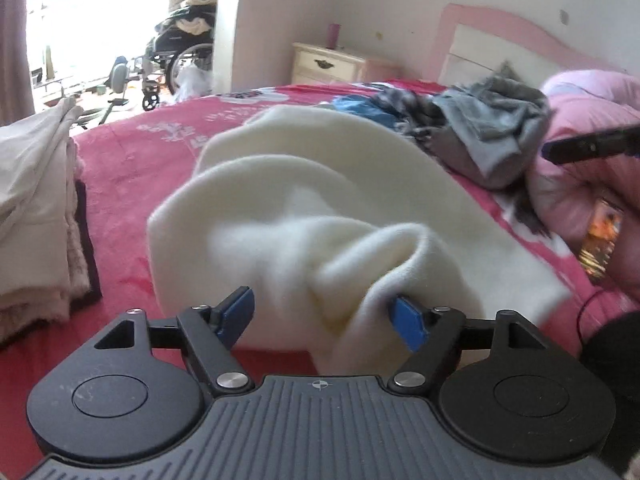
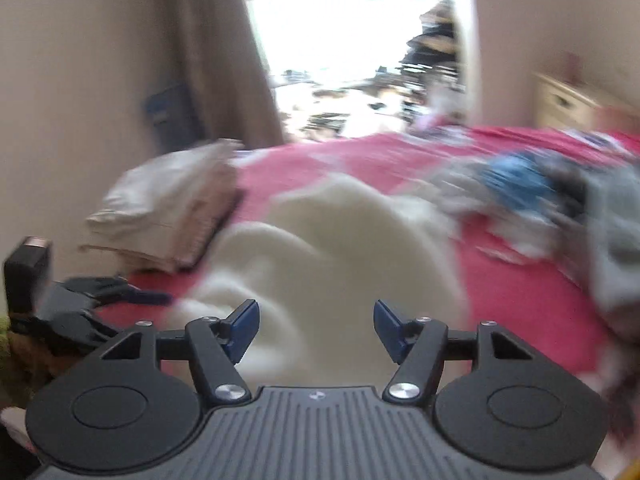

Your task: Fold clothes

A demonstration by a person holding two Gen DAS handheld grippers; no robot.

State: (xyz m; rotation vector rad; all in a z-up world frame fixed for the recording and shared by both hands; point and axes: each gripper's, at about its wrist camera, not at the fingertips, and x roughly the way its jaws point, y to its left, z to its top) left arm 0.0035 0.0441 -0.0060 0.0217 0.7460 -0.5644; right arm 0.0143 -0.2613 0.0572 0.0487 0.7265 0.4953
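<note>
Red bedspread bears cream garment lengthwise away; both hand-held grippers spread.

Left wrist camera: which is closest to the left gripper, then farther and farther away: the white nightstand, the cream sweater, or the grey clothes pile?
From the left gripper:
1. Cream sweater, right at the fingers, middle of the bed.
2. Grey clothes pile, farther back on the right.
3. White nightstand, against the far wall beyond the bed.

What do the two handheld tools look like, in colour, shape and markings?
Both look alike. The left tool and the right tool each have two blue fingertips on black linkage arms with silver rivets, two round black discs, and a grey ribbed body bearing a small crosshair mark.
</note>
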